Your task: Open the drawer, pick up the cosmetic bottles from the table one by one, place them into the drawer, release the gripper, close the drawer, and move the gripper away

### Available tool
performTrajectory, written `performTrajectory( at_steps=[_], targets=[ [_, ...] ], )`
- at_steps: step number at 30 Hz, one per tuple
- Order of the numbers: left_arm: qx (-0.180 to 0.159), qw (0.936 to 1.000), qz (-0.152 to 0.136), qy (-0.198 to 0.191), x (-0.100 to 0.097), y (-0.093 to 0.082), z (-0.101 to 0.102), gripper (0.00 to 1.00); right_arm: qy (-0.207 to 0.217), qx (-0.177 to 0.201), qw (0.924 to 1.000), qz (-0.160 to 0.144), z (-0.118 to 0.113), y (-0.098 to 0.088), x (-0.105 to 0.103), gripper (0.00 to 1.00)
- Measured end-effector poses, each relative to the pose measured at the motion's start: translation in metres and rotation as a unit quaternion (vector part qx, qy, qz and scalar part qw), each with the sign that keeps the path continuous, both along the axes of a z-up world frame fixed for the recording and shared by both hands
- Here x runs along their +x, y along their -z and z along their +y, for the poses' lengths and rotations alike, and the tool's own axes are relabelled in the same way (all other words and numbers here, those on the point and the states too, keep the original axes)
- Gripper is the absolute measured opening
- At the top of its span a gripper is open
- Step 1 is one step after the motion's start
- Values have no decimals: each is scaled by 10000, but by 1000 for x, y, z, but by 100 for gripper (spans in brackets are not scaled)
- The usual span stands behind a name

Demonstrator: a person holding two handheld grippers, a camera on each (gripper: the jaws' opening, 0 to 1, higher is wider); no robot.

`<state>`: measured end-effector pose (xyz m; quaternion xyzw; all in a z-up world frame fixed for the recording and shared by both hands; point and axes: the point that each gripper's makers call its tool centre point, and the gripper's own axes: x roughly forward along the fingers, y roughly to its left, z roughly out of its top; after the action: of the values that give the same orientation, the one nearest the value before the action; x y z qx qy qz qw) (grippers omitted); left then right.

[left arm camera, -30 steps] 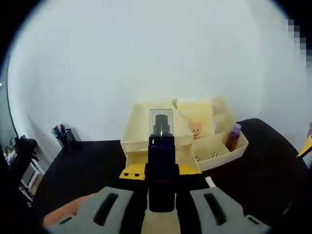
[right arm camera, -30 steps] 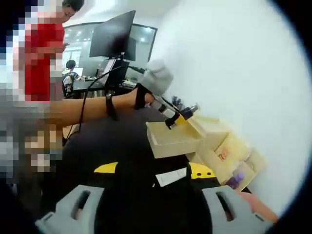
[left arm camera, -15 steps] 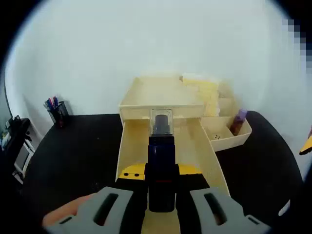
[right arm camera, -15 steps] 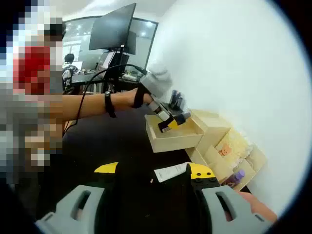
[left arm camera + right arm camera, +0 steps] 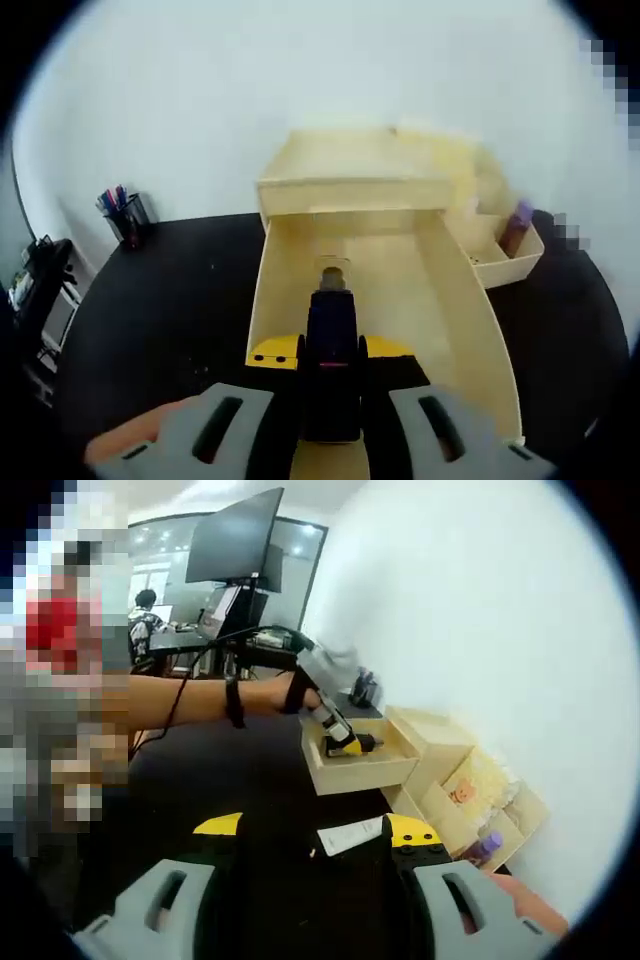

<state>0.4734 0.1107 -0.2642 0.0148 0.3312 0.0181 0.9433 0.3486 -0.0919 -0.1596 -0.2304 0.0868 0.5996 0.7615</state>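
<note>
- Cosmetic bottle (image 5: pixel 330 340): dark blue body with a clear cap, and I have it clamped between the left gripper's (image 5: pixel 330 425) jaws, cap pointing forward, held over the open drawer (image 5: pixel 455 300).
- In the right gripper view I see the same left gripper (image 5: pixel 345 742) reaching into the drawer (image 5: pixel 350 772) with the bottle (image 5: pixel 367 742) lying almost level inside its walls; whether it touches the drawer floor I cannot tell.
- The drawer is pulled well out of the cream organiser (image 5: pixel 350 165), which stands at the far edge of the black tabletop (image 5: pixel 160 300) against the white wall.
- A side tray (image 5: pixel 505 262) on the organiser's right holds a purple-capped bottle (image 5: pixel 516 226), upright.
- A white tube (image 5: pixel 350 835) lies flat on the tabletop (image 5: pixel 250 770) just ahead of the right gripper (image 5: pixel 310 900), whose jaws stand apart with nothing between them.
- A pen cup (image 5: pixel 125 213) sits near the tabletop's far left corner.
- A person's forearm with a dark wrist strap (image 5: pixel 232 700) leads to the left gripper; a monitor (image 5: pixel 235 545) stands behind.
</note>
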Motion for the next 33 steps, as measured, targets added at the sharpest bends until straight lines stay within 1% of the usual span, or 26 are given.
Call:
performTrajectory(
  at_steps=[4,10,14,18,20,21,23,24,25,26,27,28,29,30,31,32,33],
  targets=[
    [68,10000,25,-44,1,3,1,16,-9,24,10000,-8,0,-1,-1,49],
    [156,9998,39,-121,1,3,1,16,-6,25,10000,-15,0,-4,3,49],
    [160,9998,9,-107,1,3,1,17,-20,27,10000,-19,0,-1,-1,49],
    [-96,9995,-284,-68,0,-11,-2,18,-18,51,10000,-23,0,-1,-2,49],
    [-110,9994,-320,-38,-2,-16,-2,19,-6,60,10000,-25,0,-2,1,49],
    [-89,9992,-387,1,-3,-21,-3,19,11,76,10000,-25,0,-3,3,49],
    [-48,9975,-691,101,-3,-37,-5,19,48,95,9999,-43,2,-2,5,50],
    [-127,9948,-981,248,-5,-51,-11,19,70,89,9999,-59,3,0,6,50],
    [-224,9930,-1114,305,-9,-60,-14,20,93,69,9999,-69,3,3,6,51],
    [-288,9907,-1254,448,-13,-70,-19,21,112,51,9999,-76,4,5,7,53],
    [-378,9872,-1453,534,-16,-80,-22,22,134,37,9999,-70,5,6,9,55],
    [-424,9848,-1574,601,-21,-89,-23,24,161,7,9999,-51,5,9,11,55],
    [-422,9793,-1807,813,-24,-100,-27,26,181,2,9998,-51,6,10,13,56],
    [-508,9752,-1970,874,-29,-109,-28,28,225,13,9997,-45,8,12,15,59],
    [-538,9729,-2042,941,-35,-116,-28,30,254,12,9997,-39,9,13,17,60],
    [-473,9660,-2246,1186,-41,-125,-31,32,272,13,9996,-45,10,15,18,61],
    [-472,9614,-2374,1308,-44,-130,-32,36,300,18,9995,-47,12,17,19,64]
  ],
)
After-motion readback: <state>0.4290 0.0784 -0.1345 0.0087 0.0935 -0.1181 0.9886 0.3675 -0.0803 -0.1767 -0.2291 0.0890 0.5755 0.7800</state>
